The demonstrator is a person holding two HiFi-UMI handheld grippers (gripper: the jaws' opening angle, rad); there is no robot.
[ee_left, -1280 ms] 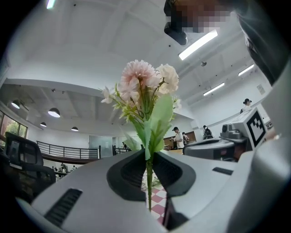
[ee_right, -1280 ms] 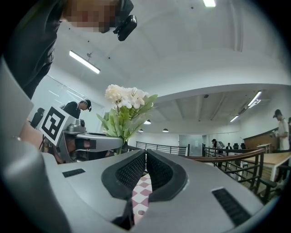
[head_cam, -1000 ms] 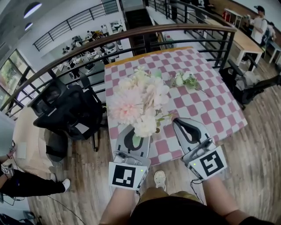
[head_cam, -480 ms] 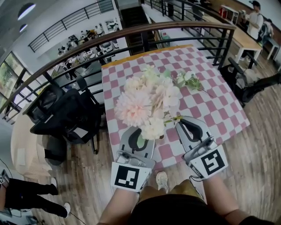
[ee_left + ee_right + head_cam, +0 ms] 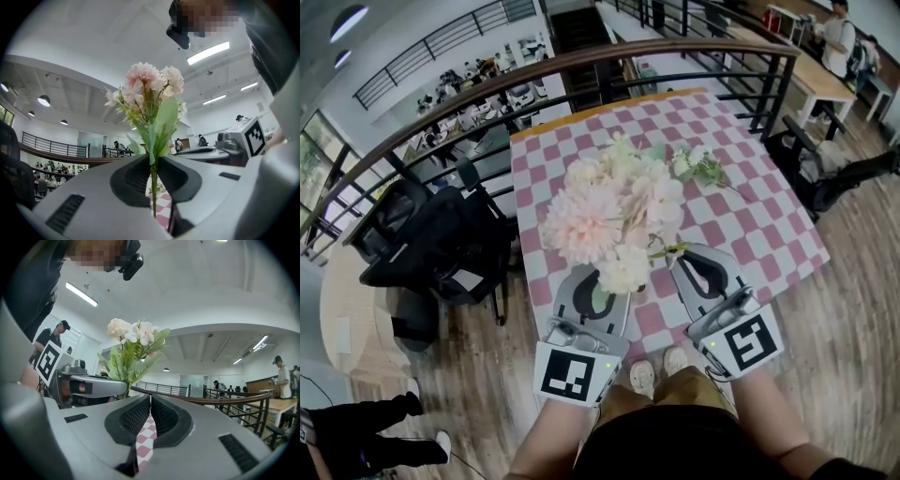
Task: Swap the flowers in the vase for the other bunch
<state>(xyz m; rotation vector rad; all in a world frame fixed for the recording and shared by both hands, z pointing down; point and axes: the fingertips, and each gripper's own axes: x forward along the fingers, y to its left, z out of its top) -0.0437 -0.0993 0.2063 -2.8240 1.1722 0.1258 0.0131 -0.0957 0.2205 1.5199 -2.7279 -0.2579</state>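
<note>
The head view looks down on the tops of the flowers, so the big bunch hides the tips of the left gripper. The left gripper view looks up from below and shows what the head view can't: one thin green stem going straight up between its two jaws, with leaves and pink and cream flowers above.

Only the head view shows the small bunch. It lies flat on the table, out past the tips of the right gripper and well apart from them.

The right gripper view shows the big bunch from the side. It stands up from the left gripper, which is just beside the right one. This view also shows a strip of the pink and white checked cloth through the slit below its own jaw tips.

There are two grippers, two bunches of flowers, one table, two marker cubes (one on each gripper) and two shoes.

The left gripper's jaws are almost closed and they squeeze the stem, so the big bunch sits right above them. The right gripper's jaws are closed tip to tip with nothing between them. A green leaf of the big bunch reaches close to those tips, but I can't tell if it touches.
</note>
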